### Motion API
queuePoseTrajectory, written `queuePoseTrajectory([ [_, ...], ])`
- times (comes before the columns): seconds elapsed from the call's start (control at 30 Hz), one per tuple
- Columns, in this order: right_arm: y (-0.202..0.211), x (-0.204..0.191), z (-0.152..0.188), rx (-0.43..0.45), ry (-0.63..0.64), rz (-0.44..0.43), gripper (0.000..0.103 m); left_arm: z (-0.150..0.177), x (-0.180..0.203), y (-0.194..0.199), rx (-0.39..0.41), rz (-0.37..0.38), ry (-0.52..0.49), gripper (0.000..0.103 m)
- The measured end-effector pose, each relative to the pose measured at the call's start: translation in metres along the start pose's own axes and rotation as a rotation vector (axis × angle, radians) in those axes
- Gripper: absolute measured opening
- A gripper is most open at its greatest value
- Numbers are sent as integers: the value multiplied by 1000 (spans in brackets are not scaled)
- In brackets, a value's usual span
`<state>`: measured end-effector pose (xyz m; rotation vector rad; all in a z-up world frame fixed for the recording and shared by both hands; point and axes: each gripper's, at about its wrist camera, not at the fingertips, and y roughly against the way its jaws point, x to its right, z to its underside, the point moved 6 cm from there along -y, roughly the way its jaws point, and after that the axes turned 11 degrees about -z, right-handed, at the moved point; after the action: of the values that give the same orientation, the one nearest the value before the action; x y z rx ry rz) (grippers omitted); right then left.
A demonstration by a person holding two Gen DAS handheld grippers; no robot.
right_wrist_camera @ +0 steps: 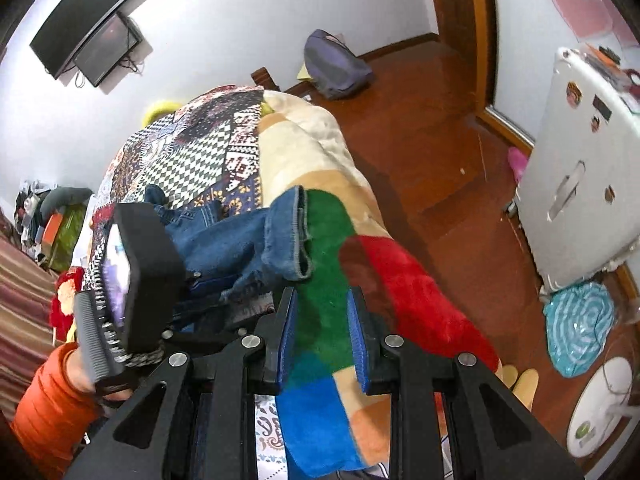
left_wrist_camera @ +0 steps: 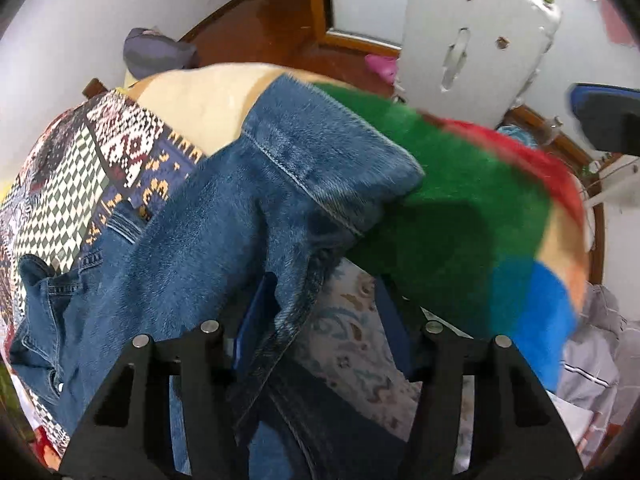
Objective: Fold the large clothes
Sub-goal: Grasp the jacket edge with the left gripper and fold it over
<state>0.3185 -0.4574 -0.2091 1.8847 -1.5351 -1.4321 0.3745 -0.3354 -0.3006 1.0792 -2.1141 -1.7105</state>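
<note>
Denim fills the left of the left wrist view: a pair of blue jeans (left_wrist_camera: 200, 240) lies rumpled across a bed, its waistband and pocket at the far left over a patchwork quilt (left_wrist_camera: 80, 168) and one hemmed leg end reaching up and right onto a plush blanket (left_wrist_camera: 460, 208) of green, red, blue and tan blocks. The left tool (left_wrist_camera: 324, 292) points steeply down at the near edge of the jeans; its fingers stand about half apart, a fold of denim hangs against the left finger, and pale flowered cloth shows in the gap, so the pads do not look pressed on the cloth. Behind the bed a purple backpack (left_wrist_camera: 156, 52) sits on the wooden floor by the wall, and a white fridge (left_wrist_camera: 472, 40) stands at the right. In the right wrist view, two dark screens (right_wrist_camera: 80, 12) hang on the wall at upper left, and below them an orange sleeve (right_wrist_camera: 44, 400) leads to the hand that carries the left tool, whose black body hides part of the jeans. The leg end lies just beyond it on the green block. The right tool (right_wrist_camera: 322, 308) hangs over the blanket, to the right of the jeans and clear of them, its blue pads only narrowly parted with nothing between them. Farther right lie a teal mat (right_wrist_camera: 580, 328) and a white fan (right_wrist_camera: 600, 408).
</note>
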Motion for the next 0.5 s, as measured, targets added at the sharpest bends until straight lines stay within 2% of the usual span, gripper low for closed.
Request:
queuePoseTrajectory([
  [0.03, -1, 1, 1, -3, -2, 0, 21, 0, -1, -2, 4, 0, 11, 56],
  [0.07, -2, 2, 2, -8, -2, 1, 21, -1, -2, -2, 15, -1, 9, 49],
  [0.1, -3, 2, 3, -11, -1, 2, 21, -1, -1, -1, 32, -22, -1, 41],
  [0.13, -4, 1, 4, -15, -2, 1, 21, 0, -4, 0, 50, -75, -17, 23],
  [0.17, -5, 0, 5, -17, -2, -4, 21, 0, -4, 0, 55, -85, -21, 19],
  [0.23, -6, -5, 6, -19, 10, -13, 21, 4, -11, 5, 67, -76, -4, 13],
  [0.33, -8, -11, 6, -19, 30, -13, 21, 6, -28, 23, 102, -53, 71, 11],
  [0.4, -10, -14, 6, -27, 36, -15, 21, 4, -44, 40, 148, -42, 108, 11],
  [0.5, -18, -23, 5, -49, 55, -21, 21, 9, -81, 88, 261, -71, 178, 11],
])
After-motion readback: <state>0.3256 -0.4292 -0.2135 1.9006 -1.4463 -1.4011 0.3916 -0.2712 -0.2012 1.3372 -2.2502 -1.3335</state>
